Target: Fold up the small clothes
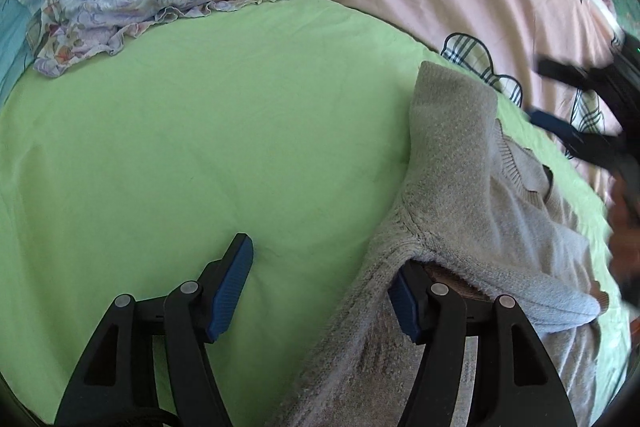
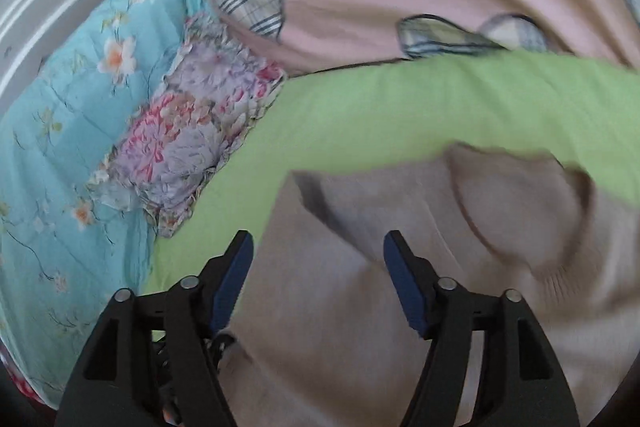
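We are partway through folding the grey sweater (image 1: 460, 195) lying at 3 o'clock on the green bed sheet (image 1: 200, 147); both our left claw (image 1: 320, 291) and right claw (image 2: 318, 283) are released, so next we grab its edge.

The sweater (image 1: 452, 163) hides the left hand-held gripper (image 1: 320, 291)'s right fingertip; right-wrist view is motion-blurred

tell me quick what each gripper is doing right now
Left gripper: open, one finger tucked under the grey knitted sweater's edge, not clamped.
Right gripper: open above the sweater, holding nothing.
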